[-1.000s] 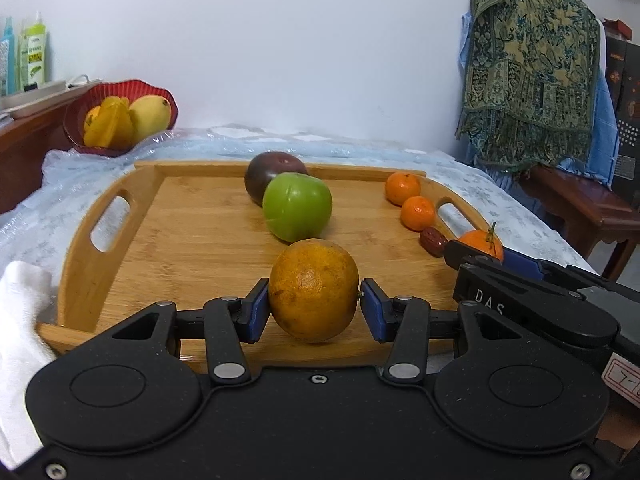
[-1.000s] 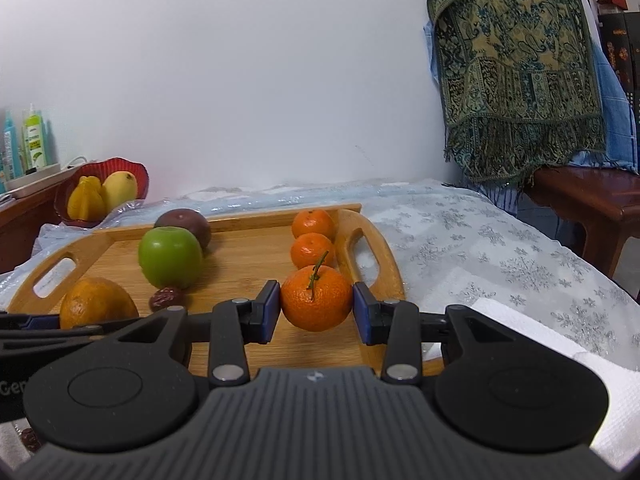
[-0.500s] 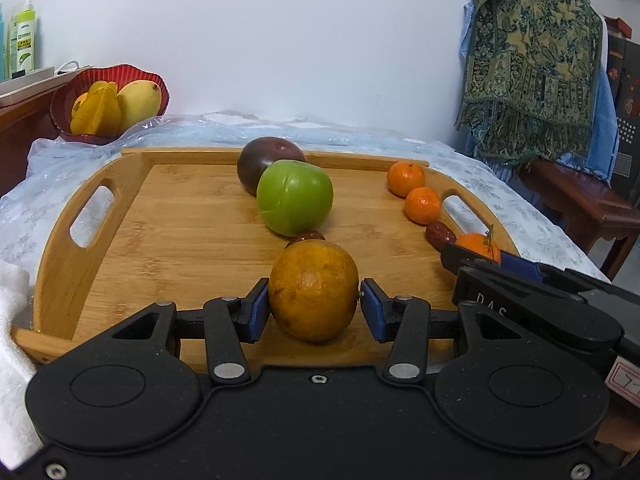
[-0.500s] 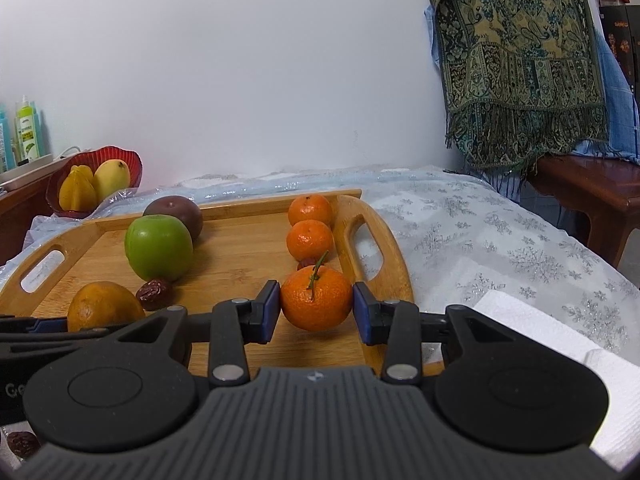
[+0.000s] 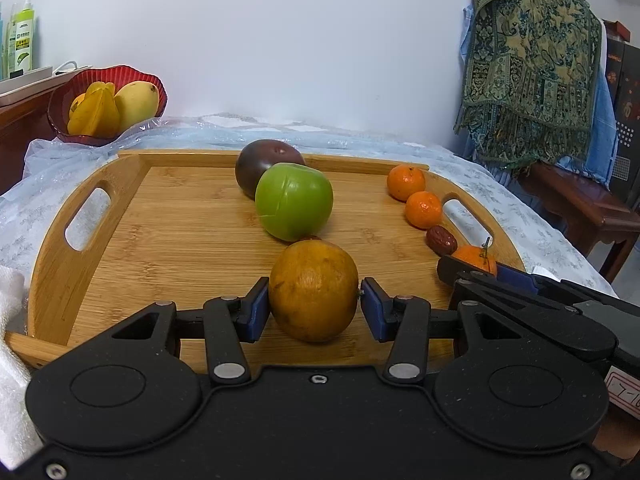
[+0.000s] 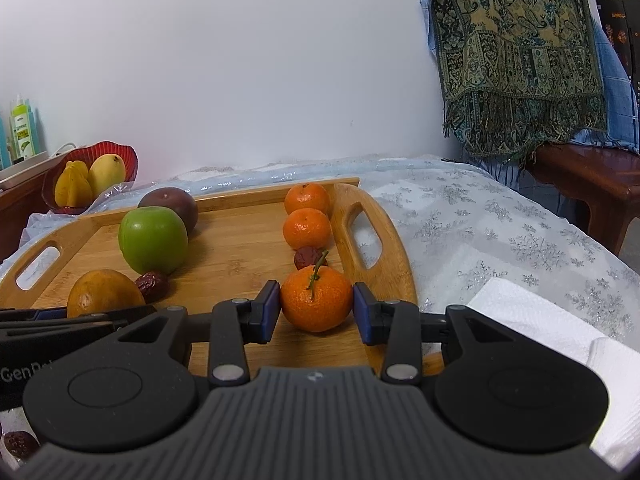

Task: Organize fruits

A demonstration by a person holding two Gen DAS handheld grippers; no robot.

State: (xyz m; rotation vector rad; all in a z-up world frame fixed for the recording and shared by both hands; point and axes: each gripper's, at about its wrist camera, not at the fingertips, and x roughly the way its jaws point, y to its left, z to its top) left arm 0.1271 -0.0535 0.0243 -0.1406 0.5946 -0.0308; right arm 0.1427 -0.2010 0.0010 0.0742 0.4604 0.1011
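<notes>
Fruits fill the wooden tray [image 5: 92,248]: in the left view the left gripper [image 5: 314,306] pinches a big orange [image 5: 314,290], carried slightly forward, near the green apple [image 5: 294,200]. In the right view the right gripper [image 6: 316,306] pinches a stemmed mandarin [image 6: 316,302], extending the right-hand row.
</notes>
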